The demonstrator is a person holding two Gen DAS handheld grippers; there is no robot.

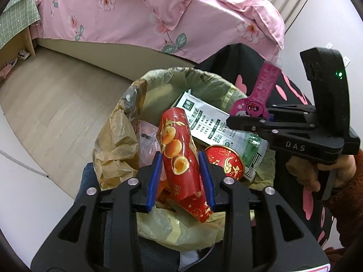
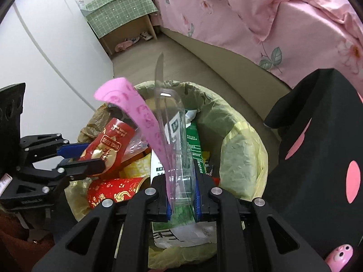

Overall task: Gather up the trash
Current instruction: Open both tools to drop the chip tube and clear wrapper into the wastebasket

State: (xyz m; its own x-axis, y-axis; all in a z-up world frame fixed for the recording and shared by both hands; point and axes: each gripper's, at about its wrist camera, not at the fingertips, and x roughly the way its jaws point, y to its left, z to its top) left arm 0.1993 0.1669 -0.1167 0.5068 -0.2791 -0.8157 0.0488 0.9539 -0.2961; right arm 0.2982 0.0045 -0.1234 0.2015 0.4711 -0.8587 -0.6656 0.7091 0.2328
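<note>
Left gripper [image 1: 181, 179]: jaws astride red pouch [image 1: 179, 149] above the bin [image 1: 127, 117]; pads seem barely off it, contact unclear.
Right gripper [image 2: 182, 195]: clamped on clear blister pack [image 2: 179, 149] with pink card [image 2: 140, 115], over the bin.
Left view only: pouch's orange-fruit print; pack's cartoon face; hand [image 1: 326, 170] on right gripper.
Right view only: pouch reads "QUAIL EGGS"; green-cloth shelf [image 2: 120, 11].
Bin contents: red cup [image 1: 224, 161], white-green packet [image 1: 211, 122].

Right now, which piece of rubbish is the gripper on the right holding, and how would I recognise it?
Start at the bin lined with a yellowish plastic bag beside the pink floral bed. Over its opening, the right gripper pinches a clear plastic blister pack with a pink cartoon backing card. Unlike the red egg-print snack wrapper between the left gripper's blue pads, it is see-through.
</note>
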